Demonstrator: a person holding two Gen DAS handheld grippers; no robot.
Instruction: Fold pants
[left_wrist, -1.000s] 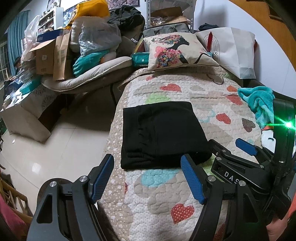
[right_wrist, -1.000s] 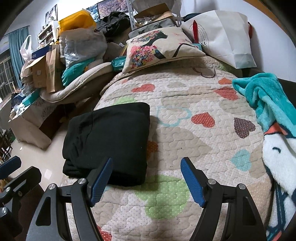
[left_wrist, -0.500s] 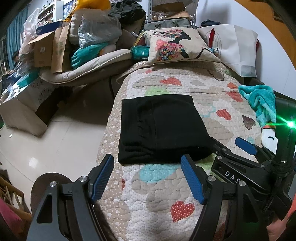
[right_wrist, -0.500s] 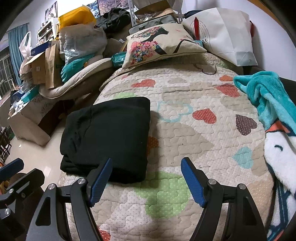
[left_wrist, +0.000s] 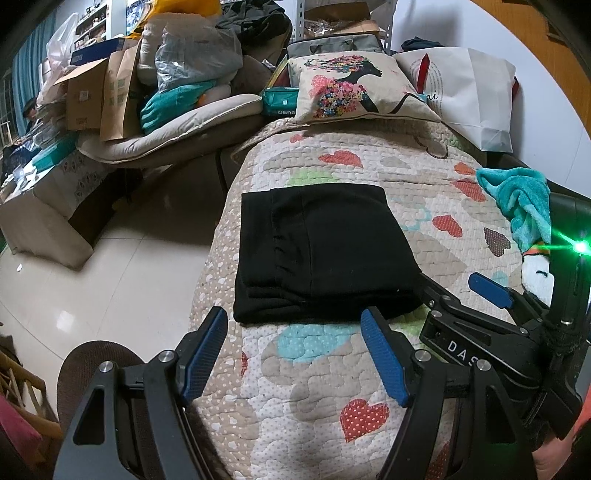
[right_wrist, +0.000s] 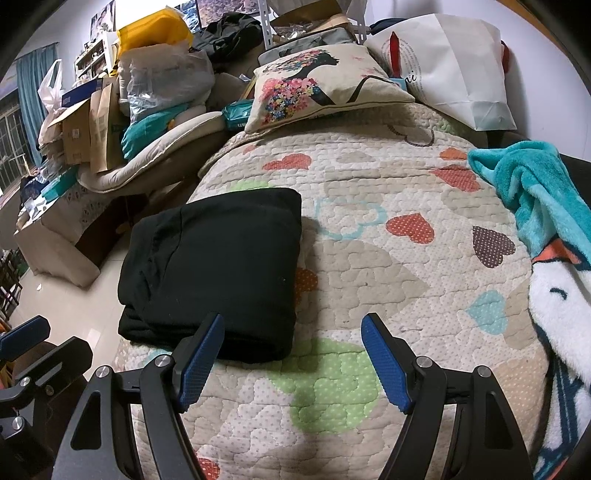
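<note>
The black pants lie folded into a thick rectangle on the heart-patterned quilt, near its left edge. They also show in the right wrist view. My left gripper is open and empty, hovering just in front of the near edge of the pants. My right gripper is open and empty, over the quilt by the near right corner of the pants. The right gripper also shows in the left wrist view, at the pants' right corner.
A floral pillow and a white paper bag sit at the far end of the bed. A teal blanket lies at the right. Boxes and bags are piled on the left beyond the tiled floor.
Both grippers have drawn back a little and risen, so the folded pants sit slightly farther from the fingers. The pants have not moved.
</note>
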